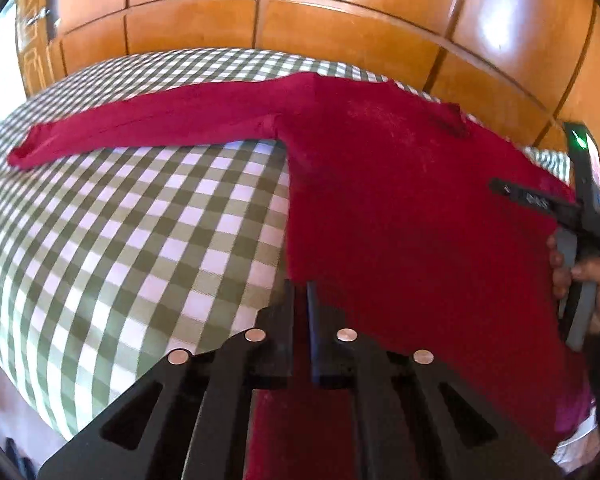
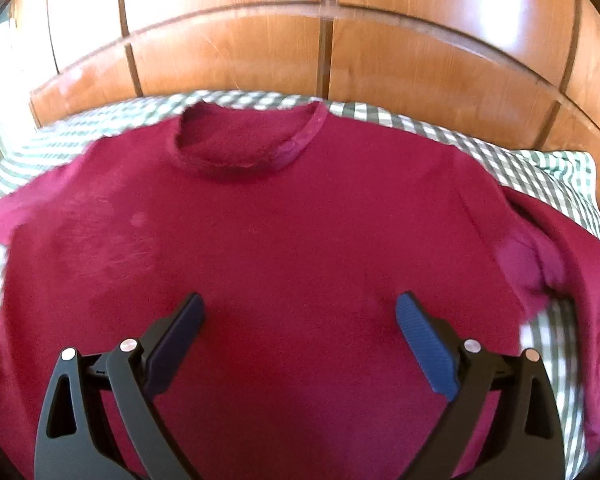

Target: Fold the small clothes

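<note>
A dark red long-sleeved sweater [image 1: 400,200] lies flat on a checked bed sheet [image 1: 140,240]. One sleeve [image 1: 140,128] stretches straight out to the left. My left gripper [image 1: 301,290] is shut on the sweater's near hem corner, with red cloth pinched between the two fingers. In the right wrist view the sweater [image 2: 280,232] fills the frame, its round collar [image 2: 248,140] at the far side. My right gripper [image 2: 300,304] hovers open over the sweater's body with nothing between its fingers. The other sleeve [image 2: 560,260] lies bunched at the right. The right gripper [image 1: 580,216] and the hand holding it show at the right edge of the left wrist view.
Glossy wooden panels [image 1: 300,20] rise right behind the bed, also seen as panels [image 2: 340,60] past the collar. The green-and-white checked sheet [image 2: 540,168] shows around the sweater. The bed's near left edge drops off at the lower left of the left wrist view.
</note>
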Demonstrator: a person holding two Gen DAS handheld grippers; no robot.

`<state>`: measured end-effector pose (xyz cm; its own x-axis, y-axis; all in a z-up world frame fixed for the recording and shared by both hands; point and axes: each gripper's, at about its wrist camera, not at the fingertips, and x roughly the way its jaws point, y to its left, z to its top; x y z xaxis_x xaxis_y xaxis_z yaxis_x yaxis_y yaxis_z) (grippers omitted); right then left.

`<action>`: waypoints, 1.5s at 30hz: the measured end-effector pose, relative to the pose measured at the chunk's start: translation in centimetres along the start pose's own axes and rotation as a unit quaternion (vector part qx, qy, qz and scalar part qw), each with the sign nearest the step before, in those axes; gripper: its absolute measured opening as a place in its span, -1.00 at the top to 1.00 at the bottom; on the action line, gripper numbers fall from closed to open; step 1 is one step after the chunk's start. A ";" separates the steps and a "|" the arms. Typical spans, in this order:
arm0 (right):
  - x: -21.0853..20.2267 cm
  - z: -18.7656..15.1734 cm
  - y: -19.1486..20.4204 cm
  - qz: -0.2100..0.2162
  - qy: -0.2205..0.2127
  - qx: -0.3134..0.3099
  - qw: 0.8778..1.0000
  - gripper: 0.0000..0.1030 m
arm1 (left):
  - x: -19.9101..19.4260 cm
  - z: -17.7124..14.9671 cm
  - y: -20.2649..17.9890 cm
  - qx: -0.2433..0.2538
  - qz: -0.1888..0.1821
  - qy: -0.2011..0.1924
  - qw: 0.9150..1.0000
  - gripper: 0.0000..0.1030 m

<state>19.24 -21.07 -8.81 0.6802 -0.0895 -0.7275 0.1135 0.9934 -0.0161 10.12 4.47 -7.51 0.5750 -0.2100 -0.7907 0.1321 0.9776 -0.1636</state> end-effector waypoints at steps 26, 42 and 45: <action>-13.5 -14.3 -21.5 -0.210 -0.002 0.147 0.967 -0.45 | -2.9 -1.0 -6.6 0.085 -0.057 -0.050 0.994 0.87; -13.6 -12.0 -28.7 -0.121 0.052 0.214 0.968 0.79 | -1.3 -1.5 -6.4 0.074 -0.068 -0.022 0.995 0.87; -17.8 -9.7 -32.3 -0.019 -0.021 0.339 0.940 0.79 | -1.4 -1.6 -6.2 0.070 -0.077 -0.023 0.994 0.88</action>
<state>-3.60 -50.88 -2.00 0.6935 -0.1407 -0.7066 0.5640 0.7163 0.4110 7.18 -1.30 -6.34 0.5746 -0.3605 -0.7347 0.3301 0.9236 -0.1950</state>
